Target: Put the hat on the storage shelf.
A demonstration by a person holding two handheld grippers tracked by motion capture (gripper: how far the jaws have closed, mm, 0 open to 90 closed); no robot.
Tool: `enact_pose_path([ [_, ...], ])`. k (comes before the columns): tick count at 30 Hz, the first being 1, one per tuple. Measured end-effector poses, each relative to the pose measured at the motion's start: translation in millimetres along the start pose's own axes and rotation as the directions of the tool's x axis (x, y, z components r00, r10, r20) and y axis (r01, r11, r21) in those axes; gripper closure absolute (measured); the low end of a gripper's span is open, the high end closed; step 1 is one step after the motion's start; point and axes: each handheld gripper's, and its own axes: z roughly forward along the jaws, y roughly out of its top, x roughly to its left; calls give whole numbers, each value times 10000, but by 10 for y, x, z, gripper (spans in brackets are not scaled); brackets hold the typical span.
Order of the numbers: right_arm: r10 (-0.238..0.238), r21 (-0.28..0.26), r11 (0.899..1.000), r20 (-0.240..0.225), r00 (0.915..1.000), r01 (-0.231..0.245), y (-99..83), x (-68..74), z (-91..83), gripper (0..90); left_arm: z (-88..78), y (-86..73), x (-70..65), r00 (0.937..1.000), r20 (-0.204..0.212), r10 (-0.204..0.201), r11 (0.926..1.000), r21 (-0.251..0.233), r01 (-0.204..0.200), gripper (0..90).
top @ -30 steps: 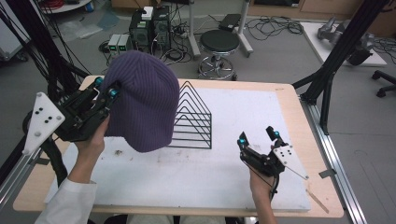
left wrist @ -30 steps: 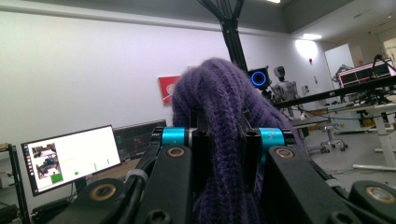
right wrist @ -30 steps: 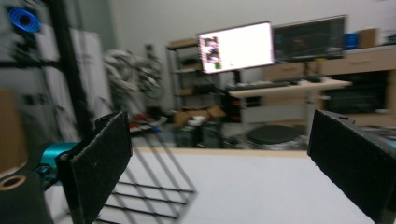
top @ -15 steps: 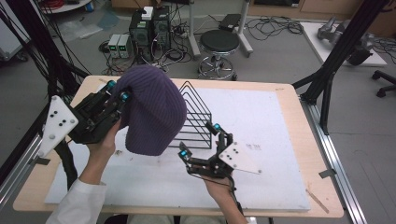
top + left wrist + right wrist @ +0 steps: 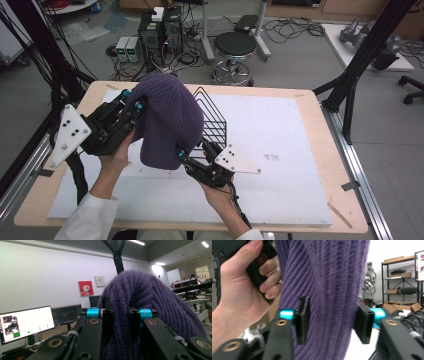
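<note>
High view, scene: purple knitted beanie (image 5: 167, 120) held up above white mat (image 5: 280, 150) on wooden table (image 5: 310, 100); black wire rack (image 5: 212, 117) stands just behind it
Left gripper (image 5: 131, 102): jaws clamped tight on a fold of the beanie's upper left side; left gripper view shows knit bunched between both pads (image 5: 107, 322)
Right gripper (image 5: 192, 152): at the beanie's lower right edge; jaws have just been closing; right gripper view shows the hanging knit (image 5: 324, 290) between them, pads against the fabric on both sides
Left hand (image 5: 244, 287): wrapped round the left gripper's handle, beside the beanie
</note>
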Motion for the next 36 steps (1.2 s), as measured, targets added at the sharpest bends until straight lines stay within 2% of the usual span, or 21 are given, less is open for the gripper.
enact_pose_path([
  [3,350,535,9979,302,9989,-366,85,-51,-14,738,3,-24,26,10000,-83,-16,9999,135,17,802],
  [5,264,554,9980,557,9981,-295,139,-89,-30,771,-3,-40,40,9999,-103,-27,9999,166,28,802],
  [8,56,204,9998,1095,9940,-79,241,-160,-90,788,-11,-49,53,9999,-134,2,9999,160,0,802],
  [10,3,-86,10000,1466,9892,10,296,-198,-131,792,-7,-54,50,9999,-97,52,9998,202,-50,802],
  [11,-171,-261,9994,1700,9853,218,328,-227,-152,793,-1,-57,43,9999,-77,88,9998,203,-86,802],
  [15,-428,-558,9969,2156,9755,561,410,-293,-192,793,24,-63,24,9995,-63,318,9990,318,-316,801],
  [21,-900,-278,9947,2368,9674,993,557,-393,-166,788,86,-52,65,9994,-113,337,9986,415,-333,798],
  [26,-1212,-235,9911,2470,9614,1310,685,-412,-94,774,209,18,195,9985,-252,492,9980,401,-482,798],
  [34,-1274,-189,9900,3026,9446,1395,852,-513,92,774,450,-5,406,9986,-419,334,9977,597,-309,796],
  [35,-1274,-189,9900,3026,9446,1395,852,-513,92,774,450,-5,406,9986,-419,334,9977,597,-309,796],
  [36,-1235,-64,9912,3174,9402,1324,869,-551,129,776,519,-37,455,9987,-436,265,9968,763,-232,796],
])
